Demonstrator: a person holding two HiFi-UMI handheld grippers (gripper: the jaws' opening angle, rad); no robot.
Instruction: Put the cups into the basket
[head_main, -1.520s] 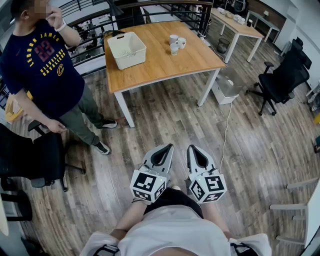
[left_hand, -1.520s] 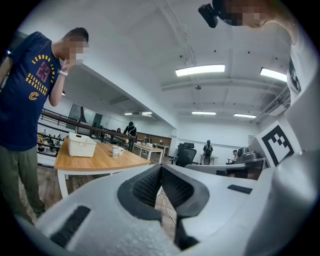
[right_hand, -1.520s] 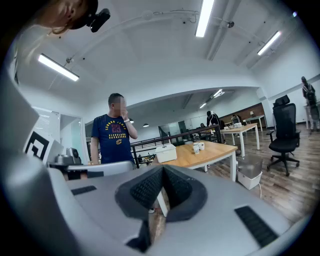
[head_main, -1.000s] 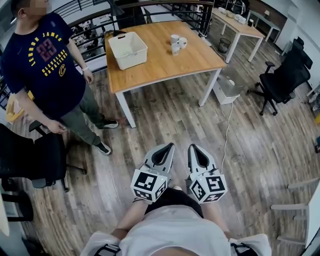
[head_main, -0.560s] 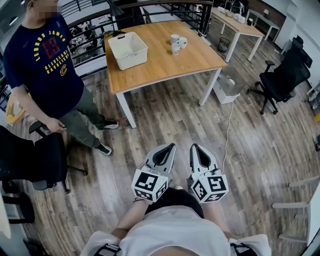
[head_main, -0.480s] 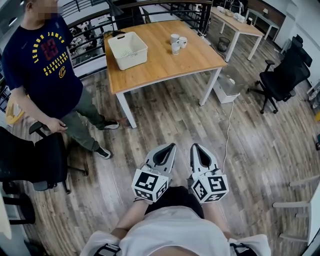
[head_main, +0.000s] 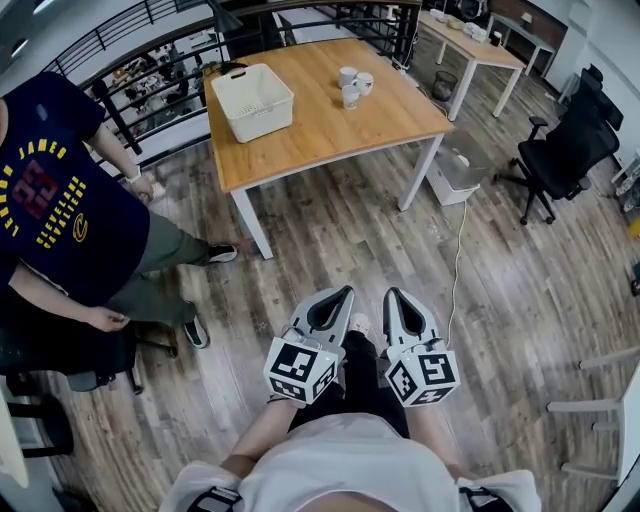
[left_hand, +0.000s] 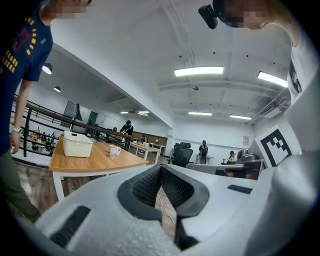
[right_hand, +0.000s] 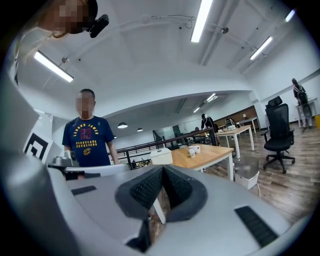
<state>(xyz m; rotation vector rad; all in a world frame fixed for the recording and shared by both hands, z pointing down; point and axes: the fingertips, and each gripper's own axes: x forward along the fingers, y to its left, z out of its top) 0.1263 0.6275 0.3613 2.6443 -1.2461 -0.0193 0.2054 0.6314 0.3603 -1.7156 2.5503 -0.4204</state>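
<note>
Three white cups stand close together at the far right of a wooden table. A white slatted basket sits on the table's left part, well apart from them. Both grippers hang low over the floor in front of my body, far short of the table. My left gripper is shut with nothing in it, and so is my right gripper. The left gripper view shows its closed tips with the basket and cups far off. The right gripper view shows closed tips, the basket and cups.
A person in a dark blue shirt stands at the left, beside a black chair. Another black office chair is at the right. A white bin and a cable lie by the table's right legs. A railing runs behind.
The person at the left has stepped closer and now fills the left edge of the head view. Both grippers stay shut in nearly the same place.
</note>
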